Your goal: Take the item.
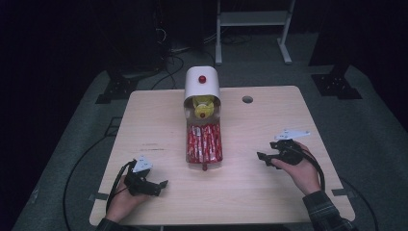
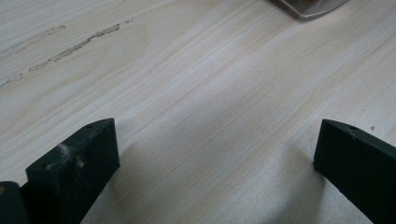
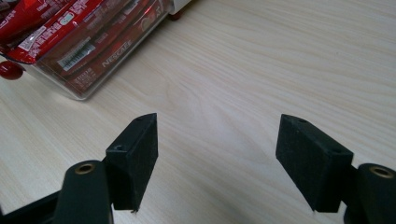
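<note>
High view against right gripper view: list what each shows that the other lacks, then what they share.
High view alone: the left hand-held gripper, the white domed lid with its red knob, the yellow packets behind the red ones, the table's round hole.

Right gripper view alone: the print and barcode on the red packets, seen close up.

Both: the right hand-held gripper, jaws open and empty, the clear tray and the wooden table.
</note>
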A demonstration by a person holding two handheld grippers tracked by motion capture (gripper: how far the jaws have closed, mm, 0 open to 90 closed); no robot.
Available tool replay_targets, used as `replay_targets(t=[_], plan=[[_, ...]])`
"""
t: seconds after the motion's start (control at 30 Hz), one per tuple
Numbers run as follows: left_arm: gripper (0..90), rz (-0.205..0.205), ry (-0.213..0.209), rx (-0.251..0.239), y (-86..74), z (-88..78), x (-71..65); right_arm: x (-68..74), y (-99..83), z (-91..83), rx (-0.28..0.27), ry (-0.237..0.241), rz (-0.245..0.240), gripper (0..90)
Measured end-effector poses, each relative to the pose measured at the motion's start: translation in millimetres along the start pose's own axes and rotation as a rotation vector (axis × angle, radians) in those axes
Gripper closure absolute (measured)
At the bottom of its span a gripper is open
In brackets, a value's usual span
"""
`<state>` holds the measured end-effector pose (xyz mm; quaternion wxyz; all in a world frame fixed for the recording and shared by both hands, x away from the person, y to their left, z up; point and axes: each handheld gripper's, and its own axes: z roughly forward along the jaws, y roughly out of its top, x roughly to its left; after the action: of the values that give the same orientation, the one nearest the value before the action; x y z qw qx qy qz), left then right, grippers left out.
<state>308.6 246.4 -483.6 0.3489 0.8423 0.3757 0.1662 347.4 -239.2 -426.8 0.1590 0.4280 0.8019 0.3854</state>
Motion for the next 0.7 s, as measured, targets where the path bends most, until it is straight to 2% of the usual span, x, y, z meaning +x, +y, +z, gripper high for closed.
replay_targets(t=[0.7], plan=[[0.0,0.0,0.0,0.0,0.0,0.0,0.0,14.5,22.1,12.1,-0.012,0.034,-0.035,29.1]])
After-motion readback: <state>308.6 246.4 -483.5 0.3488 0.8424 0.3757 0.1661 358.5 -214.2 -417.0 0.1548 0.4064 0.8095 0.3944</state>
